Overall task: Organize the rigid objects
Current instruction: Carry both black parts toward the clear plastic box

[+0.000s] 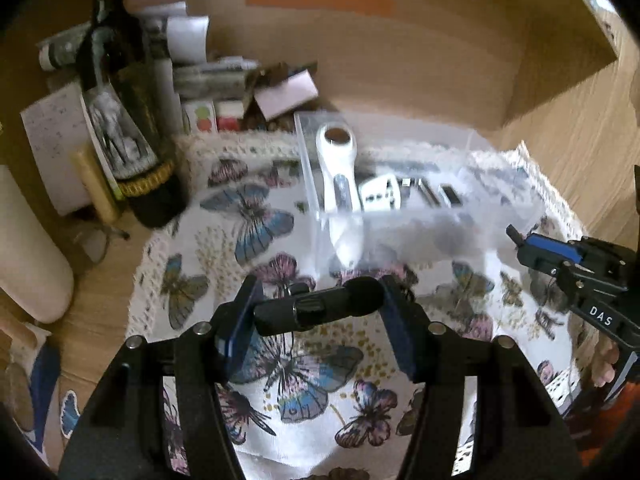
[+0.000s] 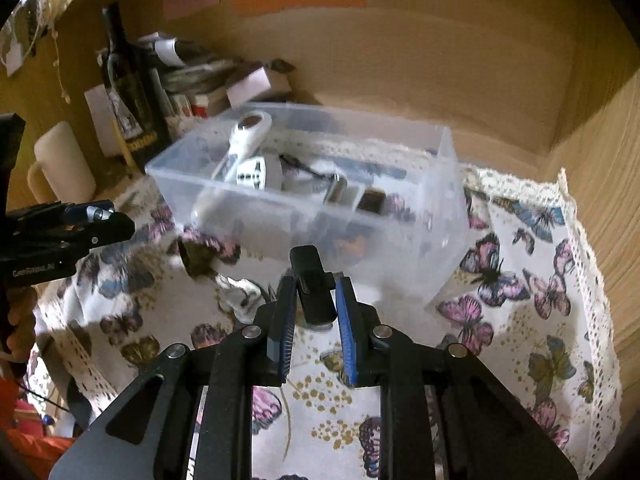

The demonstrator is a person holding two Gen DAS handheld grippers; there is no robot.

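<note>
My left gripper (image 1: pixel 318 304) is shut on a black cylindrical device (image 1: pixel 320 306), held crosswise above the butterfly cloth (image 1: pixel 256 224), just in front of the clear plastic bin (image 1: pixel 420 216). My right gripper (image 2: pixel 314 294) is shut on a small black rectangular device (image 2: pixel 314 286) that points toward the bin (image 2: pixel 444 216). The bin holds a white handheld device (image 1: pixel 336 168) (image 2: pixel 244 140), a white adapter (image 2: pixel 252 172) and several small dark items. The right gripper shows at the right edge of the left wrist view (image 1: pixel 560 256); the left gripper shows at the left of the right wrist view (image 2: pixel 72 224).
A dark wine bottle (image 1: pixel 128 120) (image 2: pixel 132 96) stands at the back left beside papers, boxes and a cream cylinder (image 2: pixel 60 164). Wooden walls (image 2: pixel 440 60) enclose the back and right. A small dark object (image 2: pixel 198 256) lies on the cloth by the bin's near left corner.
</note>
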